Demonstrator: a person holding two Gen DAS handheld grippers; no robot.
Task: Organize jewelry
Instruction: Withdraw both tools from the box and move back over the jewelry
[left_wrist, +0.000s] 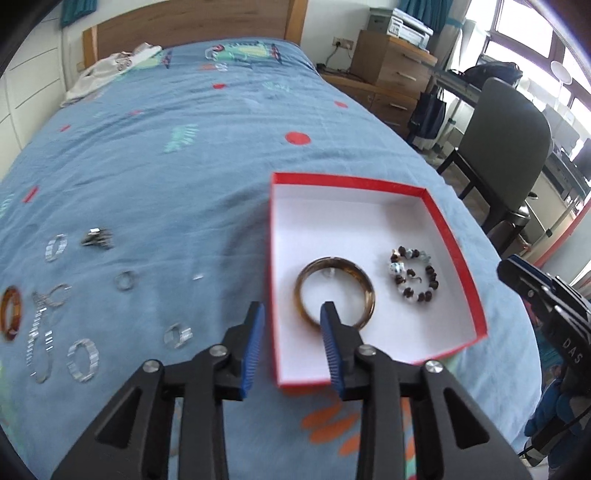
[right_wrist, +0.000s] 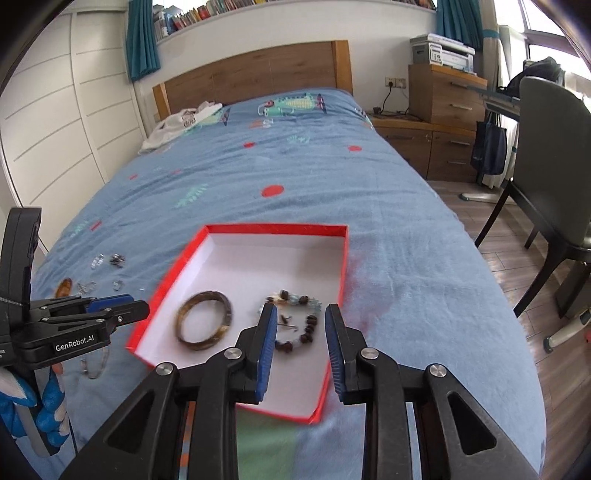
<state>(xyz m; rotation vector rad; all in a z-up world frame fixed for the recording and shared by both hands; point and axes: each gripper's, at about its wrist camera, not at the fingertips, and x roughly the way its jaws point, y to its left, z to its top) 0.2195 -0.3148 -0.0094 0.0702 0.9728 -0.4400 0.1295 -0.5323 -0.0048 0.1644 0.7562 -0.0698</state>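
A red box with a white inside (left_wrist: 369, 218) (right_wrist: 258, 251) lies on the blue bedspread. In it lie a brown bangle (left_wrist: 351, 267) (right_wrist: 205, 325) and a beaded bracelet (left_wrist: 413, 275) (right_wrist: 295, 321). My left gripper (left_wrist: 291, 314) is open and empty, over the box's left wall near the bangle. My right gripper (right_wrist: 301, 317) is open and empty, above the beaded bracelet. Loose on the bed left of the box lie several silver rings (left_wrist: 125, 280), an amber bangle (left_wrist: 10, 314) (right_wrist: 63, 287) and silver bracelets (left_wrist: 83, 354).
A white garment (right_wrist: 181, 123) lies near the wooden headboard (right_wrist: 251, 72). A dark chair (right_wrist: 550, 177) and wooden drawers (right_wrist: 443, 99) stand right of the bed. The bed's edge runs close to the box's right side.
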